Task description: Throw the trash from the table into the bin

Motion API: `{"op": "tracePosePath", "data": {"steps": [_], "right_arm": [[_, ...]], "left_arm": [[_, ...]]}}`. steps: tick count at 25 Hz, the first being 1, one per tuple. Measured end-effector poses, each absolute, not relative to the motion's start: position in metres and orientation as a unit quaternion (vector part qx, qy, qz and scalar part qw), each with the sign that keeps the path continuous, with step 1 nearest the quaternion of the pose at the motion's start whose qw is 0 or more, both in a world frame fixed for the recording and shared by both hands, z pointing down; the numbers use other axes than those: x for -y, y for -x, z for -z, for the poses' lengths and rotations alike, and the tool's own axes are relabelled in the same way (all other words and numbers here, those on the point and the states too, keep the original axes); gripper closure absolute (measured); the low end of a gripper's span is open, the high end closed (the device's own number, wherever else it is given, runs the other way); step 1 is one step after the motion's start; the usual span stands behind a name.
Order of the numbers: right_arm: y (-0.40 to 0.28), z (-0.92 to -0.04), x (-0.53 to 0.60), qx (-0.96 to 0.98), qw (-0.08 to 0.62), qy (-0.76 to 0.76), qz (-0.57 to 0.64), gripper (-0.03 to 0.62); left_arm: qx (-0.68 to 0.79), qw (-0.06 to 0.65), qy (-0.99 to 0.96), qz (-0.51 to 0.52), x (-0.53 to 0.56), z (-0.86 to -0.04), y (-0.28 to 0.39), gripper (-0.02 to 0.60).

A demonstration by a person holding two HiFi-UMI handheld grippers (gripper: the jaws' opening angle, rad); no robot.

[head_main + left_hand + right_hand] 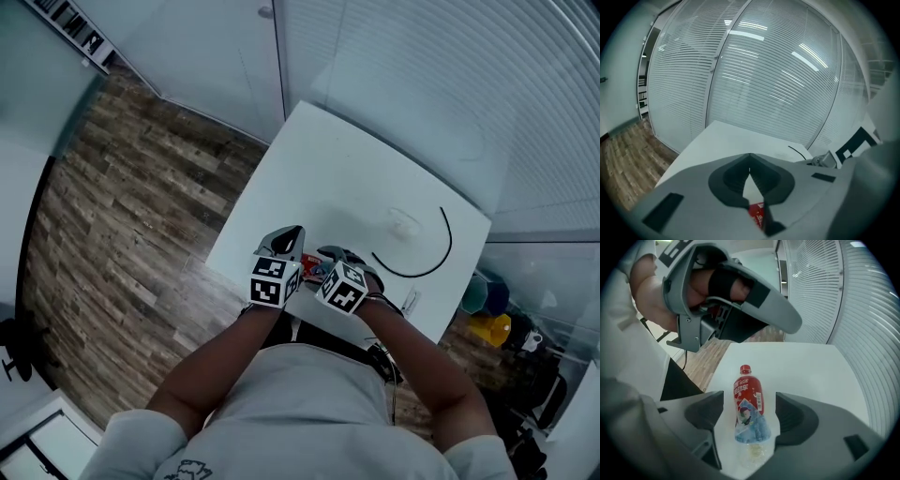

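lying between spread right hand-held gripper (749, 414), bottle (747, 397) mostly hidden in head view, left hand-held gripper (750, 163) closed

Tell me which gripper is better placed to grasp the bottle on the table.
Right: the bottle lies between the open jaws of the right gripper; the left gripper is shut.

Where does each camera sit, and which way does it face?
Head view: on the person's head, facing steeply down at the table and floor; both arms, the left gripper and right gripper show.
Left gripper view: on the left gripper, facing along its shut jaws across the table to the blinds; the right gripper's cube shows.
Right gripper view: on the right gripper, facing down between its open jaws at the bottle; the left gripper and hand show above.
Shared: both gripper views catch the bottle.
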State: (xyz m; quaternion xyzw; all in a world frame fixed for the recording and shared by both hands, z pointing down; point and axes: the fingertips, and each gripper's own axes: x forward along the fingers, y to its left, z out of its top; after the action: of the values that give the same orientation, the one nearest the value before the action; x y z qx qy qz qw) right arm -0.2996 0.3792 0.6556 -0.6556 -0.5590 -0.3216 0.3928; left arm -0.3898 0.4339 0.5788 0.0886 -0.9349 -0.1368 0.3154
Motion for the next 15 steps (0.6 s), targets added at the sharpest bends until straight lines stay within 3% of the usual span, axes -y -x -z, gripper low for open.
{"op": "tracePosePath", "data": {"steps": [7, 15], "right_arm": [[0.286, -0.695, -0.371, 0.493, 0.418, 0.673, 0.359, 0.219], [0.284, -0.725, -0.368, 0.47, 0.418, 0.674, 0.387, 0.224]], "left_arm": [[0.932, 0.325, -0.051, 0.153, -0.455, -0.602, 0.384, 0.575], [0.928, 0.331, -0.031, 0.171, -0.458, -0.62, 0.379, 0.575]]}}
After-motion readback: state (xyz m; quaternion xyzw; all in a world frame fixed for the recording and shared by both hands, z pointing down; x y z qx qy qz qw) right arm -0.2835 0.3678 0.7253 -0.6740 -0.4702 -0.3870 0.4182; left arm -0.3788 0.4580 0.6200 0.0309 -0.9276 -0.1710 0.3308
